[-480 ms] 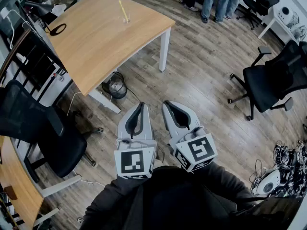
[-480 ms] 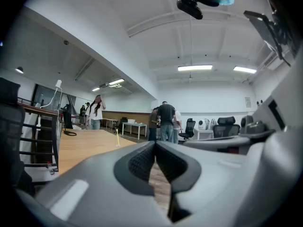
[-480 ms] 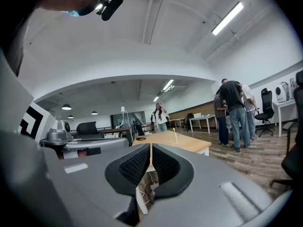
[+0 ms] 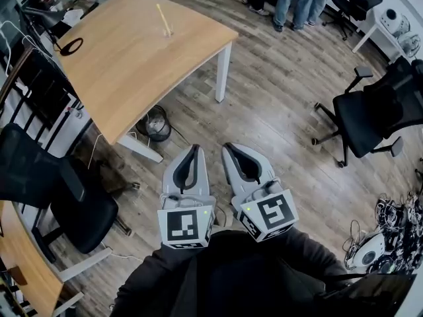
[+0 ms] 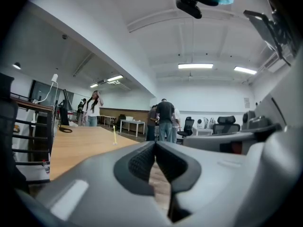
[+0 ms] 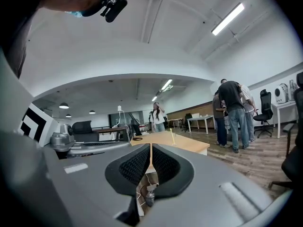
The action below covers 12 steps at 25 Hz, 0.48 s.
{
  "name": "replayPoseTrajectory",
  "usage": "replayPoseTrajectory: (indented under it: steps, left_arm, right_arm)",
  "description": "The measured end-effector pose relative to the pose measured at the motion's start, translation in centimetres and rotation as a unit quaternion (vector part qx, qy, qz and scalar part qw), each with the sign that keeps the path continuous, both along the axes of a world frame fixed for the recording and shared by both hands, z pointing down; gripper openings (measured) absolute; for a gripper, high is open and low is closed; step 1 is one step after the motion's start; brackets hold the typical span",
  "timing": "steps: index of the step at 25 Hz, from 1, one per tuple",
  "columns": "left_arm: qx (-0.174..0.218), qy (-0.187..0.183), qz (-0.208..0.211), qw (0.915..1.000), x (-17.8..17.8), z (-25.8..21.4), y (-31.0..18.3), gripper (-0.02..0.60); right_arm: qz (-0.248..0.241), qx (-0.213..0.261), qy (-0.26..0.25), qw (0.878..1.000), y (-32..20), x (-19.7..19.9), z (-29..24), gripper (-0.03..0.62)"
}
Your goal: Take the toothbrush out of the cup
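Light wooden counter has drifted slightly left in frame. Left gripper and right gripper clenched, empty, far from yellow toothbrush in clear cup. Arriving clenched could topple it.

A wooden table is seen well beyond the fingertips, up and to their left. A clear cup is set near its far edge, and a black ring is laid farther left.

open floor ahead; table left, chair right.
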<state>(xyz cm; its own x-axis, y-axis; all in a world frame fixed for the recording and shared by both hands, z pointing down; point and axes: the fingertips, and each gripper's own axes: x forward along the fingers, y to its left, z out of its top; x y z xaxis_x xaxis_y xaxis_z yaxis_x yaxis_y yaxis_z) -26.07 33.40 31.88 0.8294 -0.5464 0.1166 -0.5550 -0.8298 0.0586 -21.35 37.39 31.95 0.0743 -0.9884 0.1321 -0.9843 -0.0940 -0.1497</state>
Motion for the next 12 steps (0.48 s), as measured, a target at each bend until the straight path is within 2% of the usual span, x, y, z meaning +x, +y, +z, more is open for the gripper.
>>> replayPoseTrajectory:
  steps: [6, 12]
  left_arm:
    - [0.006, -0.013, -0.015, 0.9998, 3.9, 0.3, -1.8, 0.008]
    - [0.015, -0.029, -0.029, 0.9991, 9.4, 0.2, -3.6, 0.008]
  right_arm:
    - [-0.011, 0.008, -0.009, 1.0, -2.0, 4.2, 0.4, 0.014]
    - [-0.036, 0.023, -0.02, 0.999, -4.0, 9.1, 0.2, 0.014]
